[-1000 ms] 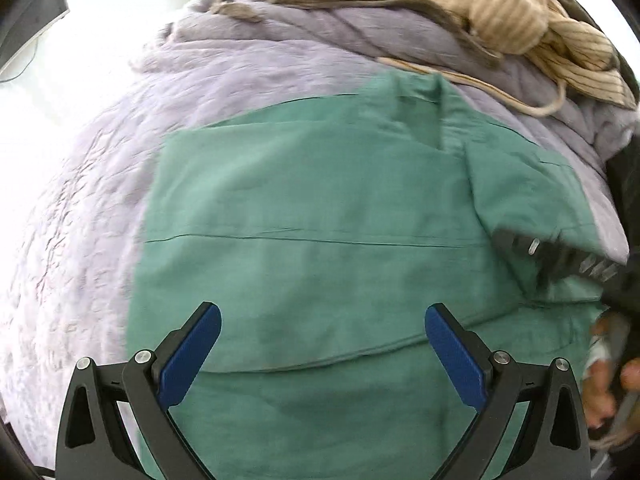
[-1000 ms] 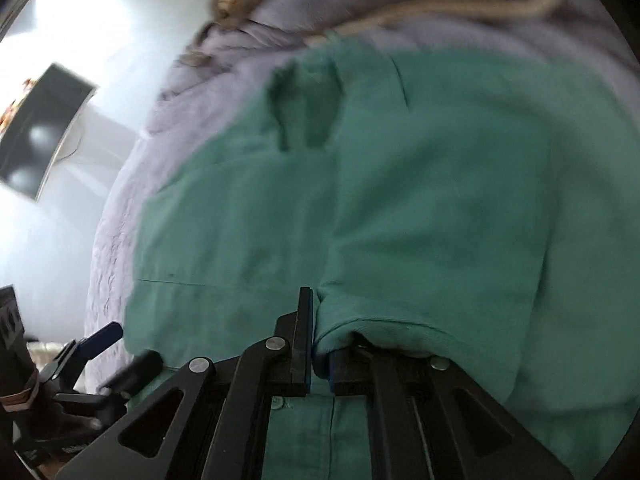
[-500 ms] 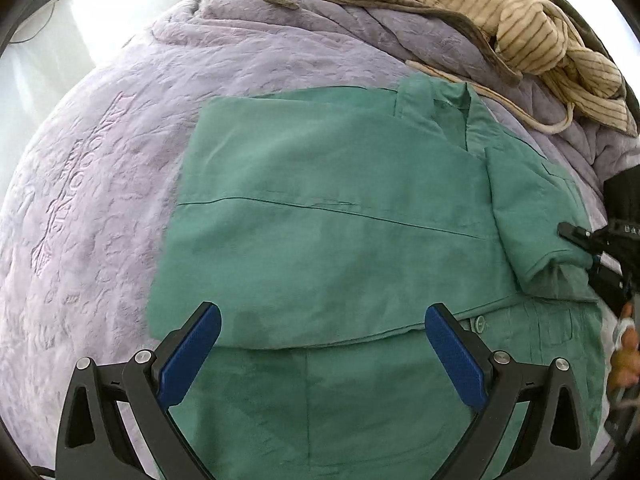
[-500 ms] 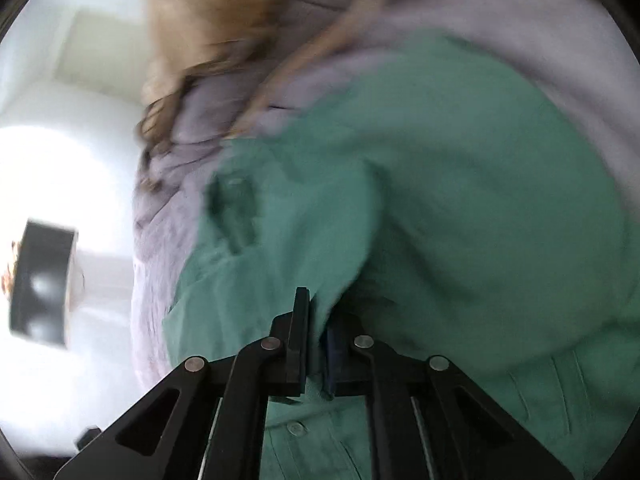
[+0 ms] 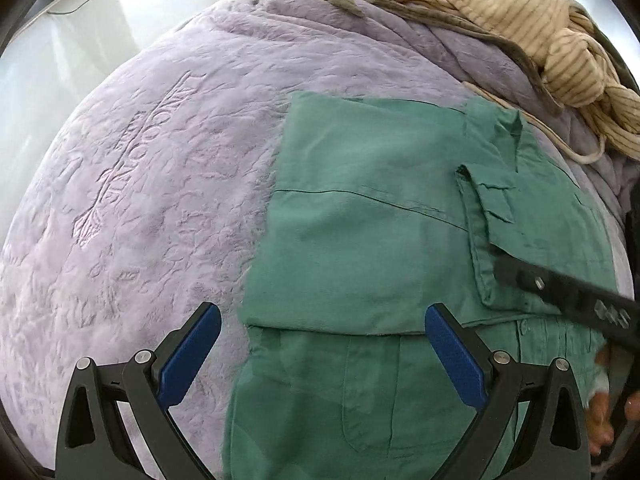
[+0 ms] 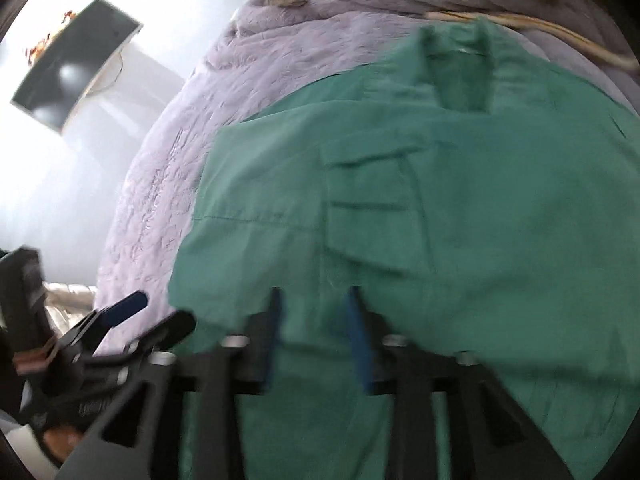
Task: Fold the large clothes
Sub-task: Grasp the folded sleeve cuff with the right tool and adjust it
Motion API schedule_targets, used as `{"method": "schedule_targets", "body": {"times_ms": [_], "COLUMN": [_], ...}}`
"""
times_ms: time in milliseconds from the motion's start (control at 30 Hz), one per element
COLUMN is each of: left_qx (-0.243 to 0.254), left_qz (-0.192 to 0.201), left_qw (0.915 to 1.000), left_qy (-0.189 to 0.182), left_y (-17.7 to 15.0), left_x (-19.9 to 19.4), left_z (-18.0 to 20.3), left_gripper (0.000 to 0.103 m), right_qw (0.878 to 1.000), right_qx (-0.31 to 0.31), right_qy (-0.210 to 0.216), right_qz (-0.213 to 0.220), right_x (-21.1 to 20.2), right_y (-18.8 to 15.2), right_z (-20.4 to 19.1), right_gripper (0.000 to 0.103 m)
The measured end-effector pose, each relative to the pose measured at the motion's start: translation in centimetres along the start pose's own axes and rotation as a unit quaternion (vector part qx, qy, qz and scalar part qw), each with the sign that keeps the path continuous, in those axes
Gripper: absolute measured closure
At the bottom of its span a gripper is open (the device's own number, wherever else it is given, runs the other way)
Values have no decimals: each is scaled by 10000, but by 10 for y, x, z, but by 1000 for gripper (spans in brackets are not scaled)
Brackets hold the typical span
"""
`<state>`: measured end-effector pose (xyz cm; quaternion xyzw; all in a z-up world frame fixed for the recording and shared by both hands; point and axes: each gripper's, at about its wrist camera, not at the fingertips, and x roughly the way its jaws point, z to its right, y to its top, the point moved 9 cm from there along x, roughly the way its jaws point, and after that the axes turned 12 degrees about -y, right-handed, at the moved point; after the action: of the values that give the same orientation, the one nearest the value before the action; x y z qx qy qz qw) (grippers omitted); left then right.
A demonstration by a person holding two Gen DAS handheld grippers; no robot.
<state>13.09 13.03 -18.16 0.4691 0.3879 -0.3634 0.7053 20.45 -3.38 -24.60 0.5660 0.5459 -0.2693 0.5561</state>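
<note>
Since the earlier frames the right gripper [image 6: 316, 320] has let go: its jaws, clamped on a folded cuff half a second ago, are now parted, and the sleeve has been laid across the shirt's chest.

Left wrist view: the left gripper [image 5: 322, 354] is held wide open and empty above the green shirt [image 5: 360, 240], which is spread on the lilac quilt [image 5: 140, 200]. The shirt fills the field from 12 to 6 o'clock, right of centre. Its long axis runs from the collar at about 1 o'clock down to the hem at 6 o'clock, roughly along the gripper's own line of sight. The folded sleeve [image 5: 500, 232] is seen at 3 o'clock, with the right gripper's finger resting at its lower edge. A striped beige garment [image 5: 540, 40] is heaped at 1 o'clock, apart from the shirt.

Right wrist view: the picture is blurred by motion. The blue pads are seen apart with green cloth just behind them — no grip is judged to remain. The left gripper appears at 8 o'clock, just off the shirt's left edge.

The lower hem is judged nearer the left gripper; a crosswise fold towards the collar would be approached from 6 o'clock.
</note>
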Motion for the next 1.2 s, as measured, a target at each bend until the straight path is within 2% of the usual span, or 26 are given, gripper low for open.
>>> {"method": "schedule_targets", "body": {"times_ms": [33, 167, 233, 300, 367, 467, 633, 700, 733, 767, 800, 833, 867, 900, 933, 967, 1000, 1033, 1067, 1133, 1200], "left_qx": [23, 83, 167, 313, 512, 894, 983, 1039, 1087, 1144, 1197, 1224, 1248, 1256, 1261, 1266, 1255, 1243, 1226, 1200, 1154], "left_qz": [-28, -91, -136, -171, -209, -258, -519, -528, -512, -494, -486, -488, -507, -514, -517, -518, -526, -528, -527, -510, -468], "left_qw": [10000, 9990, 9983, 9971, 9959, 9934, 9931, 9930, 9927, 9922, 9916, 9913, 9909, 9907, 9907, 9906, 9907, 9908, 9911, 9915, 9922], "left_qy": [-62, -421, -545, -668, -722, -667, -363, -197, -131, -78, -33, 0, 18, 39, 50, 52, 43, 30, 12, 15, 22], "left_y": [0, 7, 11, 15, 17, 25, 28, 28, 28, 28, 27, 26, 26, 26, 25, 26, 26, 27, 27, 29, 33], "left_x": [1, 9, 16, 25, 32, 53, 94, 102, 104, 104, 105, 105, 107, 108, 107, 107, 106, 105, 105, 104, 103], "left_z": [4, 30, 48, 70, 91, 121, 132, 134, 135, 137, 138, 138, 139, 139, 138, 139, 139, 138, 139, 139, 140], "left_gripper": [1, 1, 1, 1, 1, 1, 1, 1, 1, 1, 1, 1, 1, 1, 1, 1, 1, 1, 1, 1, 1], "right_qw": [9997, 9903, 9730, 9473, 9255, 9066, 8879, 8799, 8761, 8729, 8668, 8610, 8569, 8609, 8729, 8946, 9112, 9192, 9298, 9397, 9452], "right_qx": [224, 1382, 2290, 3179, 3743, 4109, 4389, 4514, 4569, 4632, 4741, 4861, 4969, 4941, 4742, 4321, 3929, 3718, 3428, 3160, 3057], "right_qy": [26, 149, 230, 320, 456, 754, 953, 897, 705, 366, 86, 170, 339, 384, 274, 45, -128, -348, -395, -400, -274], "right_qz": [61, 87, 138, 231, 351, 604, 997, 1184, 1367, 1492, 1542, 1487, 1329, 1153, 1112, 1139, 1230, 1251, 1283, 1246, 1109], "right_x": [-10, -42, -56, -67, -74, -81, -87, -94, -100, -109, -113, -110, -103, -100, -104, -112, -121, -128, -134, -137, -125], "right_y": [-8, -39, -57, -73, -85, -85, -63, -55, -49, -54, -59, -63, -67, -74, -77, -74, -68, -64, -51, -33, 0], "right_z": [15, 89, 142, 194, 229, 255, 284, 293, 304, 315, 326, 332, 334, 334, 333, 328, 322, 320, 316, 316, 321], "right_gripper": [44, 44, 44, 44, 44, 44, 44, 46, 56, 60, 61, 66, 67, 67, 66, 62, 62, 62, 62, 62, 61]}}
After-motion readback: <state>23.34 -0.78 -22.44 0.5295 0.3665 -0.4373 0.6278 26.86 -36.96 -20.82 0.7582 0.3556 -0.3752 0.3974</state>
